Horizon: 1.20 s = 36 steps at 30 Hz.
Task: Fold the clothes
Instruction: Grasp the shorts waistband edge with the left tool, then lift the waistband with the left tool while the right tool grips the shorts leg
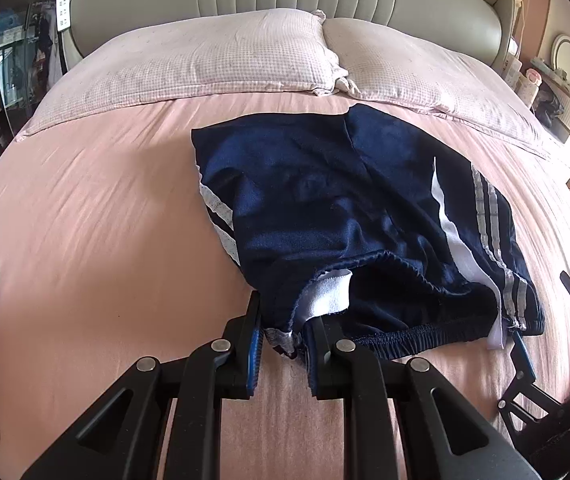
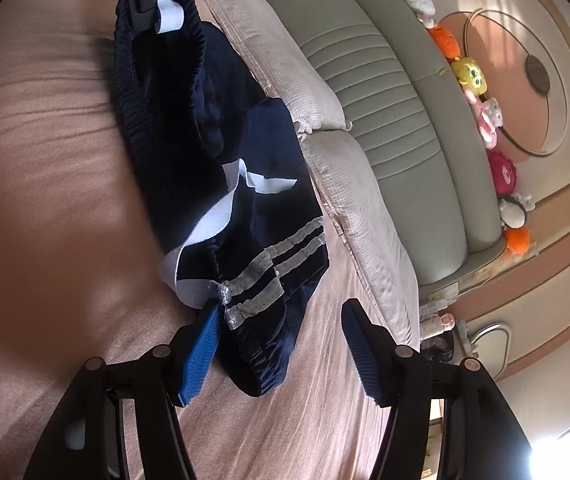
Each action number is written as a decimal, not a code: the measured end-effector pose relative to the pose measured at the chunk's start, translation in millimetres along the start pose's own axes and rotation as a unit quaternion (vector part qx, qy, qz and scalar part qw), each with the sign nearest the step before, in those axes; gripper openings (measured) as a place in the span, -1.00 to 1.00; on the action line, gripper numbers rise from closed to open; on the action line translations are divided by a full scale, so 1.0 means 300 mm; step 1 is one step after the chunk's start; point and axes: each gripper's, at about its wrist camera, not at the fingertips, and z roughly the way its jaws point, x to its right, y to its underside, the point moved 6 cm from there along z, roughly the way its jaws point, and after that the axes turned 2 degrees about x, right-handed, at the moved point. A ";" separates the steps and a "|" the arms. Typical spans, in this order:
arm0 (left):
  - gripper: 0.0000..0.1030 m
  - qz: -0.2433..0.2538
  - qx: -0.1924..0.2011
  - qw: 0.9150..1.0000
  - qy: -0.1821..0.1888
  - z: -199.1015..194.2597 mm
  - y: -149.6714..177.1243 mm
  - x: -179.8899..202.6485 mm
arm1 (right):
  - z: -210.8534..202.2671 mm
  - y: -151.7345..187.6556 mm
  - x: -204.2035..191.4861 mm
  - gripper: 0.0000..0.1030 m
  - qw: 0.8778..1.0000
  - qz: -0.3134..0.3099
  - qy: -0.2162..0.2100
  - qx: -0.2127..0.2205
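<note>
Navy satin shorts with white panels and grey side stripes point(image 1: 325, 208) are lying near the middle of the pink-sheeted bed point(image 1: 97, 208), just below the two checked pillows point(image 1: 213, 56) at its head edge. We are pinching one end of their elastic waistband with our left gripper point(image 1: 281, 340), its jaws clamped narrow on the cloth. Our right gripper point(image 2: 281, 344) is standing wide at the striped waistband corner, one blue pad touching the fabric, not gripping.
</note>
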 end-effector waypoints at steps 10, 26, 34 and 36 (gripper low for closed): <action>-0.70 -0.013 -0.010 1.000 0.014 0.024 0.009 0.008 | 0.096 -0.057 -0.008 0.19 0.994 -0.091 0.054 0.007; -0.69 -0.037 -0.037 0.999 0.009 0.077 0.052 0.016 | 0.134 0.021 -0.026 -0.84 0.995 -0.009 0.014 -0.101; -0.65 -0.046 -0.037 0.998 0.018 0.086 0.053 0.014 | 0.096 -0.002 0.056 -0.85 0.993 0.064 -0.007 -0.097; -0.64 -0.045 -0.037 0.998 0.017 0.086 0.054 0.011 | 0.092 -0.012 0.086 -0.85 0.991 0.085 -0.008 -0.099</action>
